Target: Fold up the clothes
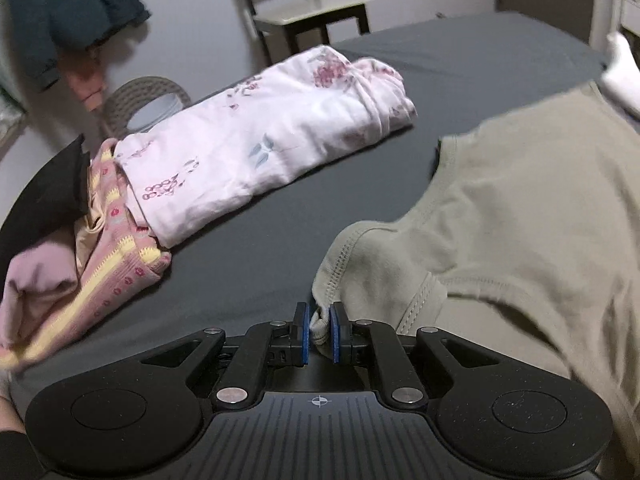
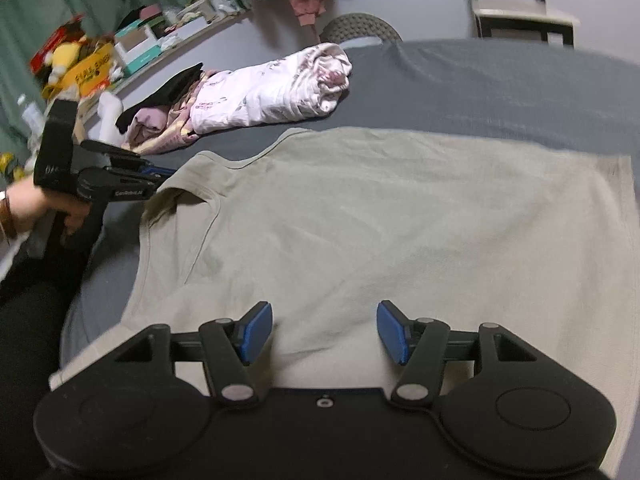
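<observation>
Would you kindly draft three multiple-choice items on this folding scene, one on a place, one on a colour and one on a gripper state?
1. Where does the floral garment lie?
A. On the beige top
B. On the grey sheet, beyond the beige top
C. On the chair

2. What colour are the gripper pads?
A. Blue
B. Red
C. White

3. How is the left gripper?
A. Open above the sheet
B. Shut on nothing
C. Shut on the beige top's edge

Answers: 1 B, it rests on the grey sheet past the beige top. 2 A, the pads are blue. 3 C, beige cloth sits pinched between its fingers.
</observation>
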The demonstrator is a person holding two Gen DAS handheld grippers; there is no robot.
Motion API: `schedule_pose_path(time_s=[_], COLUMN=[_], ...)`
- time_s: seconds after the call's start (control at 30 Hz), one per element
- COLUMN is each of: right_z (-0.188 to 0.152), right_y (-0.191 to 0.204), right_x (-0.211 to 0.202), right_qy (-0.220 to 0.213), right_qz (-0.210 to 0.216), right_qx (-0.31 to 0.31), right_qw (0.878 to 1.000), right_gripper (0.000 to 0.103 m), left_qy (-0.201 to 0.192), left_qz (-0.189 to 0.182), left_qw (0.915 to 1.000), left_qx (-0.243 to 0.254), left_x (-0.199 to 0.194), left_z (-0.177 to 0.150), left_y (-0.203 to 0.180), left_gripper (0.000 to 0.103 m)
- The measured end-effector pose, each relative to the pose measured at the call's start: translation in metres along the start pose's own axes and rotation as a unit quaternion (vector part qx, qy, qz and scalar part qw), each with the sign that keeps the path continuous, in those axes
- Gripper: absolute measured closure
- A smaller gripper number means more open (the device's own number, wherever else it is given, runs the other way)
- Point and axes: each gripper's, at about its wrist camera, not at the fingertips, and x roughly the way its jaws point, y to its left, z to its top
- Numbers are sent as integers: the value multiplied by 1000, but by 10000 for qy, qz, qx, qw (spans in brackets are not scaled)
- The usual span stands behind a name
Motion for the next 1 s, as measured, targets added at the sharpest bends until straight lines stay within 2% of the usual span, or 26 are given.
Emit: schedule_pose_path(time_s=[0.07,0.17,0.27,0.33,0.4,0.47,0.57,0.7,0.77,0.87,0.93,1.0], right_z=[3,10,16,20,22,23,24,25,24,25,29,32], right_y=[-10,-43,-75,-97,-122,-145,-163,-171,-173,-178,-187,-195], right_x=[-7,-19,-31,-39,-41,-39,-33,-28,-27,-34,-41,-44], right_qy=[-112,-292,-471,-586,-625,-658,-654,-603,-619,-754,-892,-984], right_qz=[-284,-808,-1329,-1662,-1635,-1498,-1302,-1305,-1245,-1208,-1132,-1004], right_qx=[-18,291,599,815,1315,1810,2167,2217,2247,2350,2505,2661], right_qw=[9995,9959,9882,9810,9757,9698,9653,9645,9645,9615,9573,9536], right_gripper=[41,40,40,40,40,41,46,52,56,57,59,65], left_qy=[-120,-315,-253,-201,-279,-390,-249,10,-140,-373,-376,-199], left_qz=[-146,-612,-935,-1083,-1085,-1095,-980,-1422,-1406,-1121,-801,-458], left_qw=[9998,9952,9851,9761,9681,9613,9619,9555,9606,9762,9902,9981], left_qx=[-58,-698,-1423,-1872,-2242,-2499,-2541,-2585,-2393,-1817,-1077,-347], left_x=[-3,-7,-6,-6,-8,-11,-13,-16,-27,-50,-64,-67], left_z=[-1,-6,-14,-19,-22,-25,-24,-26,-29,-31,-31,-32], left_y=[3,22,40,50,59,68,75,71,60,34,9,-17], left_gripper=[93,93,92,82,75,75,75,75,75,75,75,75])
